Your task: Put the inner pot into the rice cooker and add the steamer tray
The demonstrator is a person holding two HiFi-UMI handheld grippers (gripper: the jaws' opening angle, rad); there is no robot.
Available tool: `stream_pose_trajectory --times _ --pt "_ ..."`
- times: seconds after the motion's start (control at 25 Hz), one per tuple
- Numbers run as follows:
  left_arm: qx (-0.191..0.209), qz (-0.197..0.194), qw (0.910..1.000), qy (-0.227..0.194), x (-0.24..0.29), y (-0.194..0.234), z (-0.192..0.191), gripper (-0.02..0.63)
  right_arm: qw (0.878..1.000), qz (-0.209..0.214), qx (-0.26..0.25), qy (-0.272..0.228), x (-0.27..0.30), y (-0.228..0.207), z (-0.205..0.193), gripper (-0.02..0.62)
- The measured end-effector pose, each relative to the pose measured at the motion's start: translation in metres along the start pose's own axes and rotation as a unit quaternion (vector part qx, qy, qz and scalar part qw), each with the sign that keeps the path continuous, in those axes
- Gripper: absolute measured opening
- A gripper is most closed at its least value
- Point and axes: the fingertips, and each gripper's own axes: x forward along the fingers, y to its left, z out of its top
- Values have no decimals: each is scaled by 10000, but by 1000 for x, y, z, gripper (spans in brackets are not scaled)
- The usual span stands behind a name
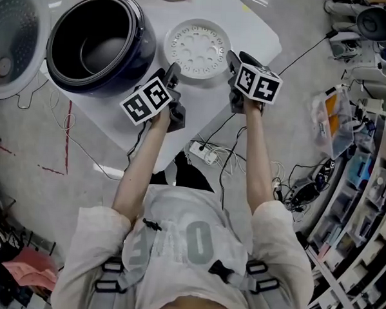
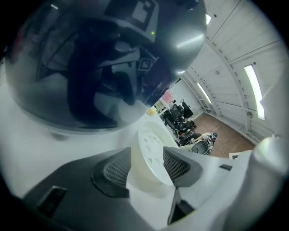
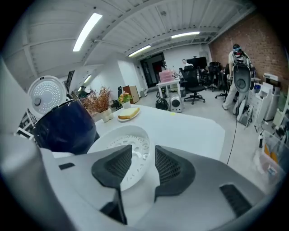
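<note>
Head view: rice cooker point(image 1: 99, 39), inner pot point(image 1: 104, 54) apparently seated inside; steamer tray point(image 1: 198, 49) flat on table point(image 1: 258, 28), at cooker's 3 o'clock. Left gripper view: left gripper point(image 2: 146, 167) parted, empty; tray rim just ahead. Right gripper view: right gripper point(image 3: 143, 164) parted, empty; tray probably light, stiff, slippery plastic; pinch opposite rim edges.

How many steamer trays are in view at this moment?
1. The steamer tray lies flat on the white table, just right of the rice cooker. No second one shows, though the cooker's shadowed inside could hide something.
</note>
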Motion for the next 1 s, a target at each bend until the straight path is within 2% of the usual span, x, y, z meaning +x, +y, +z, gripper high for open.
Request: stream_pose_trajectory --times 0.12,0.32,0.48,0.56,0.8,1.0 --pt "-210 13 9998 -15 8 7 -3 216 9998 -21 212 48 8 -1 -11 169" --pt "-241 64 9997 27 22 3 -15 162 9989 -71 445 154 15 -14 -29 169" --pt "-201 212 9995 98 23 6 -14 96 9978 4 650 117 19 -6 -31 104" --pt "-143 249 9995 113 24 5 -13 77 9978 -26 661 103 20 -6 -29 100" --pt "-44 216 9997 144 24 0 -12 72 9984 -29 556 89 16 -8 -24 97" --pt "134 76 9999 -30 14 -27 7 72 9991 -18 385 -148 -3 -2 6 97"
